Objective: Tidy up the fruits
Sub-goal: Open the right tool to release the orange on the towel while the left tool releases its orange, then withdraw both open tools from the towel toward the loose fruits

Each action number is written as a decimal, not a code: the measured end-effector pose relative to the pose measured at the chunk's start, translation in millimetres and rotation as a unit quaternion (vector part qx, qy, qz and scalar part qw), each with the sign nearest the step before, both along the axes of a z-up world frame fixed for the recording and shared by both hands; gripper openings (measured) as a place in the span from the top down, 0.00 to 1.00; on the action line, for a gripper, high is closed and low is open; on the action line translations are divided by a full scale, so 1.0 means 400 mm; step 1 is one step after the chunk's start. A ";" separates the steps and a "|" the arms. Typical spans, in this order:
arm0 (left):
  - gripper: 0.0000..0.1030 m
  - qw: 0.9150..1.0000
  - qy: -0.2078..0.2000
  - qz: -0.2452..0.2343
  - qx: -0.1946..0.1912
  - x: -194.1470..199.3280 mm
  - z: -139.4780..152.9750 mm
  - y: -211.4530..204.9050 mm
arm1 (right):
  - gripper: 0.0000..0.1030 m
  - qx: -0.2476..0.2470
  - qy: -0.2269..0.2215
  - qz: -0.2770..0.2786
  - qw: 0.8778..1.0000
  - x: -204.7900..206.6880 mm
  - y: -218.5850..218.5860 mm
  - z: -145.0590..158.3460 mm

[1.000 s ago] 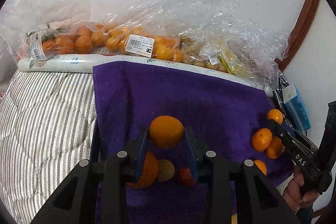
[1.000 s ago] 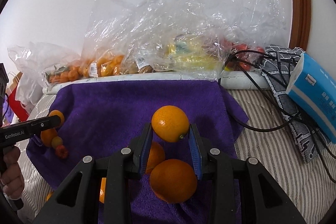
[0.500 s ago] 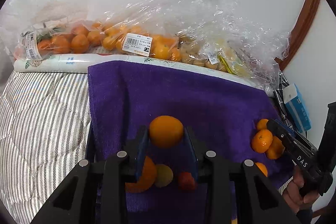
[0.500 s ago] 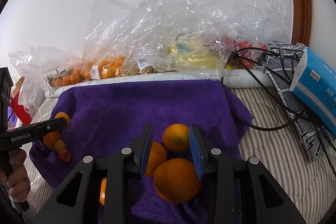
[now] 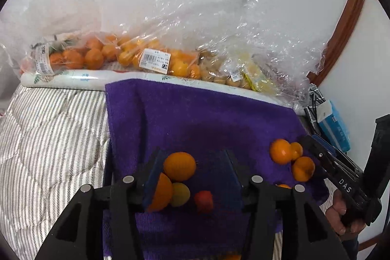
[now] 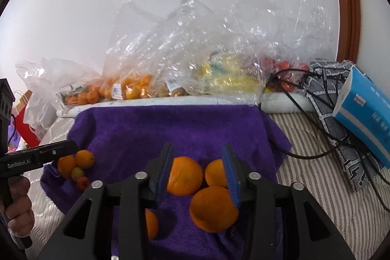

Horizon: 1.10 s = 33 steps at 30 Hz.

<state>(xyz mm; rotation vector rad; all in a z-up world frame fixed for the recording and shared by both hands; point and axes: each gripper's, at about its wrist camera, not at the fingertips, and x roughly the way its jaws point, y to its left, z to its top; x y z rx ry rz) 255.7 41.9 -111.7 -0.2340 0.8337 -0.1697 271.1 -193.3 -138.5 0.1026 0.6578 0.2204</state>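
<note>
A purple towel (image 5: pixel 195 113) lies on the striped bed. My left gripper (image 5: pixel 192 162) is open above a small group: an orange (image 5: pixel 179 166) by the left finger, a second orange (image 5: pixel 160 191), a small yellow-green fruit (image 5: pixel 180 194) and a small red fruit (image 5: pixel 204 201). My right gripper (image 6: pixel 197 167) is open over several oranges: one (image 6: pixel 185 176) between the fingers, one (image 6: pixel 215 173) by the right finger, a bigger one (image 6: pixel 213 208) below. The same oranges (image 5: pixel 280 151) show at the right in the left wrist view.
Clear plastic bags of oranges (image 5: pixel 97 55) and other produce (image 6: pixel 226 74) line the wall behind the towel. A blue tissue box (image 6: pixel 363 118), black cables (image 6: pixel 316 128) and a patterned grey cloth lie to the right. Striped bedding (image 5: pixel 48 138) is at the left.
Both grippers opened. The right let its orange down among the oranges on the towel; the left let its orange down beside the small fruits.
</note>
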 end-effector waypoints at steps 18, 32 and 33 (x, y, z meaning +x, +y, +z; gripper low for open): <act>0.51 0.999 -0.034 0.004 0.004 -0.193 0.110 0.009 | 0.52 -0.021 -0.059 -0.027 0.998 -0.232 0.021 0.151; 0.50 0.999 -0.052 0.002 0.005 -0.315 0.140 0.021 | 0.49 -0.046 -0.027 -0.002 0.999 -0.353 0.064 0.159; 0.50 0.999 -0.052 0.002 0.004 -0.319 0.142 0.024 | 0.49 -0.046 -0.026 0.001 0.999 -0.358 0.068 0.159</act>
